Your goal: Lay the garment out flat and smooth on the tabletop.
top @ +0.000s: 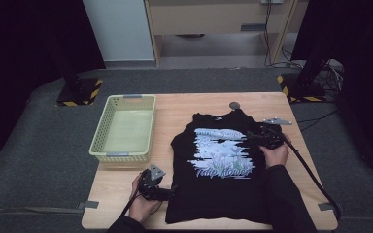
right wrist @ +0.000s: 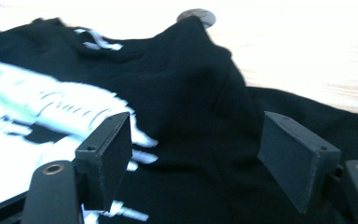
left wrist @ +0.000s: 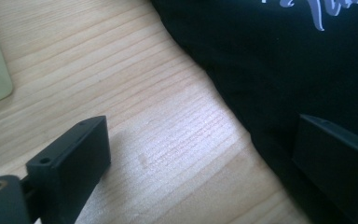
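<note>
Tool states first: the left tool point(top: 167, 193) stands with its jaws spread, one over bare wood and one over the fabric edge, pinching nothing; the right tool point(top: 252, 137) also stands spread, with a raised ridge of cloth between its jaws and neither pad pressing on it.

The tabletop point(top: 184, 104) carries everything; its light wood shows around the garment on all sides. The black T-shirt point(top: 223, 194) lies face up and mostly flat at the centre-right, neck toward the far edge, printed graphic point(top: 222, 150) upward; this layout suggests it is being spread ready for folding. The left tool sits at the shirt's near left hem, probably to take that edge; the right tool hovers at the right shoulder, where the cloth is bunched.

The pale green basket point(top: 98, 136) stands well apart to the left, likely as the destination. A small grey disc point(top: 234, 105) lies just beyond the collar.
</note>
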Tool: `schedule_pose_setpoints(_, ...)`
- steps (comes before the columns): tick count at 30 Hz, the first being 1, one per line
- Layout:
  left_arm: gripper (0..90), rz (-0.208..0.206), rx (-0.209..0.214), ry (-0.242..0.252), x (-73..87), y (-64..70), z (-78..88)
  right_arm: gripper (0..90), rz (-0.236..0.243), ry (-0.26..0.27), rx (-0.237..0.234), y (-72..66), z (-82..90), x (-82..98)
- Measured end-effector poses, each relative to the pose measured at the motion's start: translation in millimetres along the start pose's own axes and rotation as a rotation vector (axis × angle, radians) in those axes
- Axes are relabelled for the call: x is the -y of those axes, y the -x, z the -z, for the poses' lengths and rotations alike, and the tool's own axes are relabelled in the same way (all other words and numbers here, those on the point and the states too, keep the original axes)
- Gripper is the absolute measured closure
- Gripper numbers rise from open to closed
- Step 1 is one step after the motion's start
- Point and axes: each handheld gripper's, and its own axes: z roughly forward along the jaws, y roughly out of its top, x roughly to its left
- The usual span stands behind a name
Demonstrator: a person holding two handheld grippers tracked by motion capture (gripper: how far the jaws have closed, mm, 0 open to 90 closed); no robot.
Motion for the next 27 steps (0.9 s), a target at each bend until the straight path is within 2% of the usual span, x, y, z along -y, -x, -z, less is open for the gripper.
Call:
schedule_pose_setpoints(3,6.2,0.007,0.004,0.013,-2.1,-1.0,3.7,22.4,-0.020,-0.003,-0.061,-2.7,9.2,2.4)
schedule_pose_setpoints(9,6.8,0.028,0.027,0.091,-14.2,-1.3,17.3,18.6,0.086,-0.041,-0.123,-21.2,27.9,12.9)
schedule_pose_setpoints(12,7.0,0.033,0.023,0.144,-26.1,-2.4,27.3,16.3,0.123,-0.054,-0.161,-30.2,37.6,18.3)
schedule_pose_setpoints(15,7.4,0.049,0.020,0.172,-37.5,-6.8,31.5,14.6,0.141,-0.038,-0.183,-37.0,49.0,27.2)
schedule_pose_setpoints(18,7.4,0.069,0.011,0.190,-50.3,-12.5,31.8,11.0,0.157,-0.063,-0.200,-38.5,58.1,36.6)
schedule_pose_setpoints(27,8.1,0.089,-0.023,0.221,-82.9,-19.3,27.5,7.2,0.163,-0.107,-0.238,-33.4,83.8,62.1)
